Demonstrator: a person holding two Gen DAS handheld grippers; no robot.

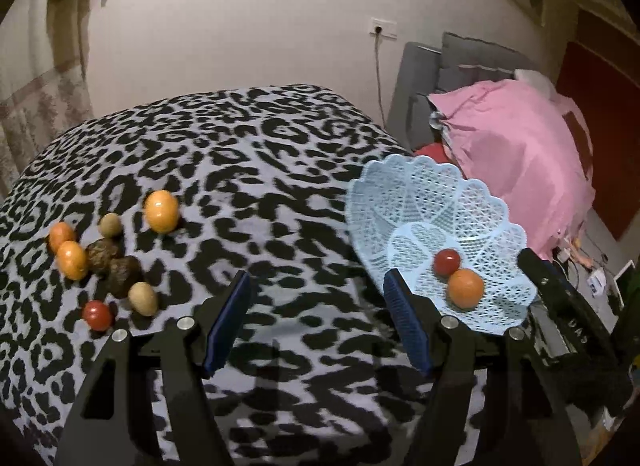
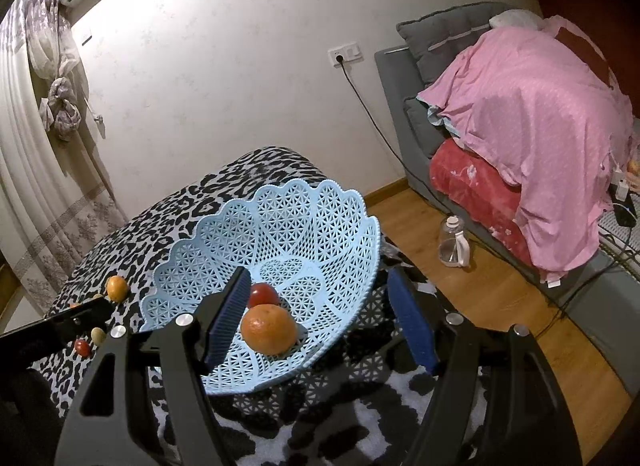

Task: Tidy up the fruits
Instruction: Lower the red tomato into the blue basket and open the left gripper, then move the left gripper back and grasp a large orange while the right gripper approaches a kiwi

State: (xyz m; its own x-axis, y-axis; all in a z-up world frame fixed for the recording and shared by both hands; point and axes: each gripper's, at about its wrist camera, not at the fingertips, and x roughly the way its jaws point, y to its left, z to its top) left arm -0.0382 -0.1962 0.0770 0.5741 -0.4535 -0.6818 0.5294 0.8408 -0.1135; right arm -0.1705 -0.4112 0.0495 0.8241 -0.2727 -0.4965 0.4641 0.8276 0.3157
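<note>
Close by me, the left gripper [image 1: 316, 322] hangs over the spotted blanket [image 1: 256, 169] with its two blue fingers spread wide apart. It has nothing in it. The right gripper [image 2: 320, 318] is spread wide too, and holds nothing. It sits just in front of the blue basket [image 2: 320, 201].

In the basket lie an orange [image 2: 269, 328] and a red tomato [image 2: 264, 294], touching each other. The basket is thin plastic with lots of little holes. I think it is light and would slide if bumped.

A bit further, on the left side of the blanket, is the pile still to be moved: a small red fruit [image 1: 97, 314], a pale egg-shaped fruit [image 1: 143, 298], two dark bumpy ones [image 1: 114, 264], two small orange ones [image 1: 67, 252], another pale one [image 1: 109, 224], and a big yellow-orange fruit [image 1: 161, 211] a little apart.

They look smooth and round, so I think they will roll and slip. Best to pinch each one across its fat middle. The red ones may be soft, so squeeze gently.
</note>
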